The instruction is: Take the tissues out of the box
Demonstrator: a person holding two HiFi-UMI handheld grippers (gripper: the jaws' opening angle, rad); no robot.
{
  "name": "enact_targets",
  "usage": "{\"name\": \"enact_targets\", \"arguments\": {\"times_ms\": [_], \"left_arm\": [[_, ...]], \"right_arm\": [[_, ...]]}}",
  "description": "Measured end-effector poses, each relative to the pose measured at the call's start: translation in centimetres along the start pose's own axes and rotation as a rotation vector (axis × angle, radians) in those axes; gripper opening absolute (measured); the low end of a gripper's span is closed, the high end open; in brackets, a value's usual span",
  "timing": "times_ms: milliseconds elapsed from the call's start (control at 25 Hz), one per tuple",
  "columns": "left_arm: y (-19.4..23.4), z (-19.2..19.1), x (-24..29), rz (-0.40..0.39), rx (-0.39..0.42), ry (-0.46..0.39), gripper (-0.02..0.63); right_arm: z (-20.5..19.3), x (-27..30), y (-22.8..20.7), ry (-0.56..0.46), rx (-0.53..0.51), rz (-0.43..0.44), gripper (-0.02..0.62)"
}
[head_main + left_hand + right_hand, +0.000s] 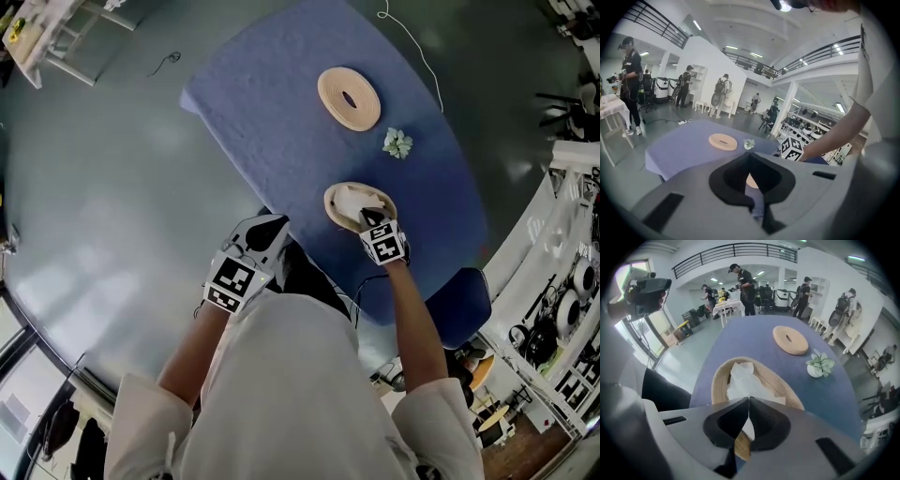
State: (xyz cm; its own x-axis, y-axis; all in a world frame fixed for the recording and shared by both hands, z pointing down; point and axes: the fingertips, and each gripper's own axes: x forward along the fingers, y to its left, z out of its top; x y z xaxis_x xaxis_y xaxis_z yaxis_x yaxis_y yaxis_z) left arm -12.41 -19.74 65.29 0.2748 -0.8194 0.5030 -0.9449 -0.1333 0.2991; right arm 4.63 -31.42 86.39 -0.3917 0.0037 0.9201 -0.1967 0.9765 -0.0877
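Observation:
A round woven tissue box stands open on the blue-covered table, with white tissues bunched inside. My right gripper points steeply down over the box's near rim and is shut on a tissue. In the right gripper view the tissues fill the box and one runs up between the closed jaws of the gripper. My left gripper hangs off the table's near-left edge, shut and holding nothing. In its own view the left gripper has jaw tips that meet.
The box's round lid with a slot lies farther back on the table, a small potted plant to its right. A blue chair sits by the table's right side. People stand in the background hall.

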Motion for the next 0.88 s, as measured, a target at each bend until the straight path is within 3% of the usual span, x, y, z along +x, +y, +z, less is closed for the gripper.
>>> {"name": "enact_targets", "arguments": {"times_ms": [560, 880], "left_arm": [[-1.1, 0.9, -2.0, 0.015, 0.027, -0.021, 0.006], [-2.3, 1.6, -2.0, -0.017, 0.059, -0.032, 0.006]], "right_arm": [[1.5, -7.9, -1.8, -0.326, 0.341, -0.085, 0.031], [2.4, -13.0, -2.6, -0.461, 0.428, -0.144, 0.031]]}}
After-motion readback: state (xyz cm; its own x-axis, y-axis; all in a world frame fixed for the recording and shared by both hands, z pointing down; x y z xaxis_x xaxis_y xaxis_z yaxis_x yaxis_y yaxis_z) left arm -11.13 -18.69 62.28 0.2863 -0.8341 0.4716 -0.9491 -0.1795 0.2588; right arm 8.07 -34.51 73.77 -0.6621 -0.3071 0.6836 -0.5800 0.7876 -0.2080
